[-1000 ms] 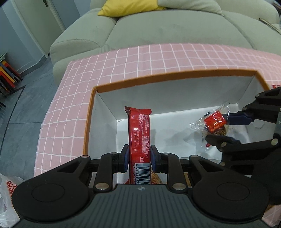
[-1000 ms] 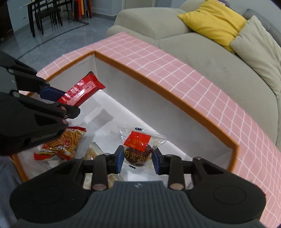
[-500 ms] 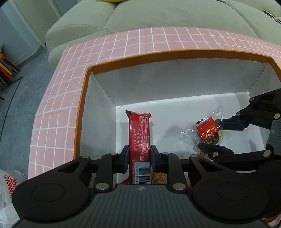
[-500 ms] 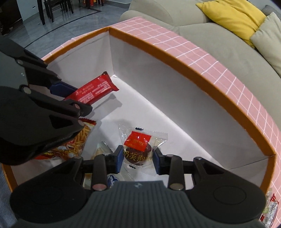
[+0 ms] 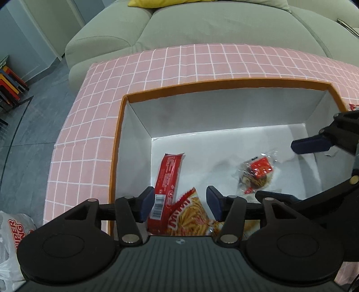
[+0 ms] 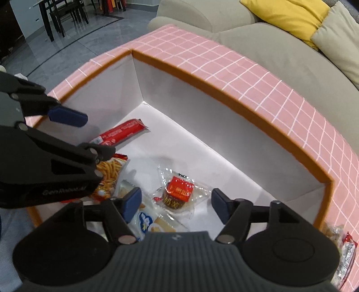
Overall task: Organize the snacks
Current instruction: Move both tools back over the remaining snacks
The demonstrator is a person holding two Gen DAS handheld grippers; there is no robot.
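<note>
A grey-green sofa with a yellow cushion stands behind the counter, which is covered in a pink cloth with a white grid. Set in front of you is an open box with an orange rim and white inner walls. Your left gripper hangs over the box's near edge, jaws spread and gripping nothing. The red bar, a long glossy wrapper with white print and a barcode at its near end, lies on the box floor by the left wall, just beside the left blue pad. A packet showing fried sticks lies next to it, below the jaws. Your right gripper is likewise released, its pads set wide. Beneath it rests the clear-wrapped pastry, dark and round under a red label. A white and blue packet sits at the near edge. Two more wrapped snacks lie outside the box on the cloth.
</note>
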